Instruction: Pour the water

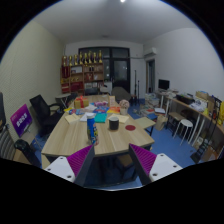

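Clutter on wooden table staying too small to identify (water vessel unclear) | lying well beyond tongs | tongs hanging released, gripping nothing

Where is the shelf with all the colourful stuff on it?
In the gripper view, the shelf stands against the far wall, beyond the cluttered wooden table, left of the dark doorway. The gripper is open and empty, well short of the table.
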Demonstrator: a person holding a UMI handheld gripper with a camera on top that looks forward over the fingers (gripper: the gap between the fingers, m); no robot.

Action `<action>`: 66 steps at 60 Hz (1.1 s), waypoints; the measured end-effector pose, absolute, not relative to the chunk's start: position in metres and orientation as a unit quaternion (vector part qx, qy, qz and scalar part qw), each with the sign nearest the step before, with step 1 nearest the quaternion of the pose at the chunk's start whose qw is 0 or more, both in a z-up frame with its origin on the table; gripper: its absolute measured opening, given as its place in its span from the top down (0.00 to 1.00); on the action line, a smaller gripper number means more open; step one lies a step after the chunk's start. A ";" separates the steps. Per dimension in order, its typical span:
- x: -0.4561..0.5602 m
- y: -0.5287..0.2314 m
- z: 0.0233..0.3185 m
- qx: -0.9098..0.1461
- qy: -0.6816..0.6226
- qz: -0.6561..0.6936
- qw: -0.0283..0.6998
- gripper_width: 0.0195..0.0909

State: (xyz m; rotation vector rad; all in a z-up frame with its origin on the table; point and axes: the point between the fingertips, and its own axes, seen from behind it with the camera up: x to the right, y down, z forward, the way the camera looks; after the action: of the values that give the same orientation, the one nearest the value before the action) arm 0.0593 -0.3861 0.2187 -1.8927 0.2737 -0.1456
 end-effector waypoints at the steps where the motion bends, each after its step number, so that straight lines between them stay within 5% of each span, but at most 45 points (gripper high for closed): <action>1: 0.056 -0.383 0.217 -0.805 0.115 -0.064 0.579 0.16; 10: 0.045 -0.295 0.194 -0.794 0.079 -0.055 0.601 0.14; 26: 0.013 -0.101 0.105 -0.789 0.057 -0.015 0.612 0.16; 41: 0.024 -0.014 0.061 -0.786 0.043 -0.047 0.615 0.17; 46: 0.022 0.000 0.050 -0.785 0.018 -0.057 0.617 0.41; 66: 0.005 0.014 0.056 -0.814 0.007 0.010 0.580 0.58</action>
State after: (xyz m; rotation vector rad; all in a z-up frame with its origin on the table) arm 0.0049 0.0143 0.0562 -1.9032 0.0172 0.0243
